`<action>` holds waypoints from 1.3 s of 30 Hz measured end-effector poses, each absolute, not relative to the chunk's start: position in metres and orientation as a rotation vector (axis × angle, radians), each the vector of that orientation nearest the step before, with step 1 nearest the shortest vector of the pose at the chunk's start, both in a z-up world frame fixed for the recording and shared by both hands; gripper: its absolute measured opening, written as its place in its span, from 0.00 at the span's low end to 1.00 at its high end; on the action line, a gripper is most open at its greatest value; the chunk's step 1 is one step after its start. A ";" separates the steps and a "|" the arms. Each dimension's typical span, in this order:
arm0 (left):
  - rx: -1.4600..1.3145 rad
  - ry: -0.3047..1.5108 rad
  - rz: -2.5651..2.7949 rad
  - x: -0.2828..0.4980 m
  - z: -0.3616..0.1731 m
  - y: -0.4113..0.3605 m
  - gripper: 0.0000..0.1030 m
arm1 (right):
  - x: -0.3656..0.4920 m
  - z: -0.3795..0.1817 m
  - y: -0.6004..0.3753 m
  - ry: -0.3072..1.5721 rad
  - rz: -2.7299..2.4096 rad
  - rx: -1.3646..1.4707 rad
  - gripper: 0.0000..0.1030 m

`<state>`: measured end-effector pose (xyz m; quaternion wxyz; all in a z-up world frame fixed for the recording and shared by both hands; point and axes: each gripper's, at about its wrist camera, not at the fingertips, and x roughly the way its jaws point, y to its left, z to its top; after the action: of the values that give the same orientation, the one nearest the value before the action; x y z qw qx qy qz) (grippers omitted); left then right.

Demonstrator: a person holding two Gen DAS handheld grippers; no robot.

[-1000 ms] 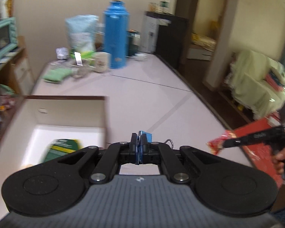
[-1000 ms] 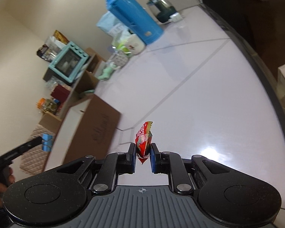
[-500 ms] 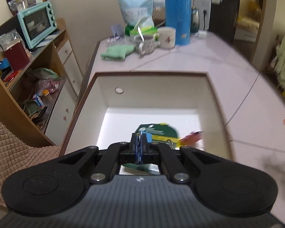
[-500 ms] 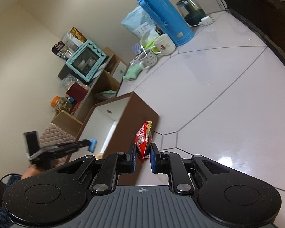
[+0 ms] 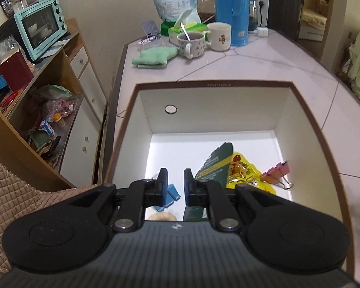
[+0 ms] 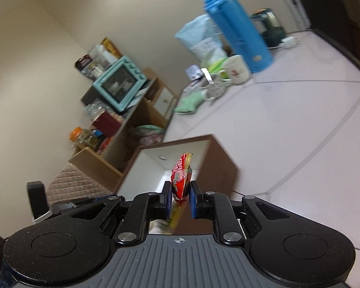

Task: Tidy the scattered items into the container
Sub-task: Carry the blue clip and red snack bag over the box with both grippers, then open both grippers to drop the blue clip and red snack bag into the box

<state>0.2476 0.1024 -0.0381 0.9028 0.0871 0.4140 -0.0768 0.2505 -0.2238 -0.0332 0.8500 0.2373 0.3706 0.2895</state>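
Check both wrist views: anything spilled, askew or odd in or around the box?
Nothing stands out. The box sits upright on the counter; the green packet, yellow packet, pink binder clips and blue clip lie loose inside. The left gripper is opening, empty; the right gripper pinches a red packet.

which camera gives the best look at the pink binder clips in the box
The left wrist view. It looks straight down into the box, and the pink binder clips lie in plain sight on the white floor beside the yellow packet. The right wrist view catches only the box's outside wall and upper inside; the clips do not show there.
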 end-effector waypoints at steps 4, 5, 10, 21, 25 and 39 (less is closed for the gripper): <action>0.121 0.843 -0.177 0.233 -0.020 0.120 0.21 | 0.270 -0.036 -0.185 0.797 0.672 0.475 0.15; 0.112 0.841 -0.183 0.229 -0.016 0.124 0.21 | 0.276 -0.038 -0.174 0.805 0.685 0.466 0.15; 0.095 0.844 -0.201 0.214 -0.001 0.143 0.28 | 0.307 -0.050 -0.129 0.858 0.733 0.425 0.15; 0.069 0.842 -0.205 0.223 0.004 0.175 0.34 | 0.349 -0.086 -0.077 0.948 0.728 0.344 0.15; 0.071 0.851 -0.214 0.234 0.000 0.179 0.35 | 0.362 -0.093 -0.067 0.957 0.760 0.361 0.16; 0.064 0.878 -0.235 0.254 -0.014 0.176 0.47 | 0.361 -0.073 -0.072 0.874 0.677 0.371 0.90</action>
<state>0.2536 0.1762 -0.0139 0.8980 0.0307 0.4239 -0.1135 0.3606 -0.0716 -0.0733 0.8348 0.1751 0.4126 0.3198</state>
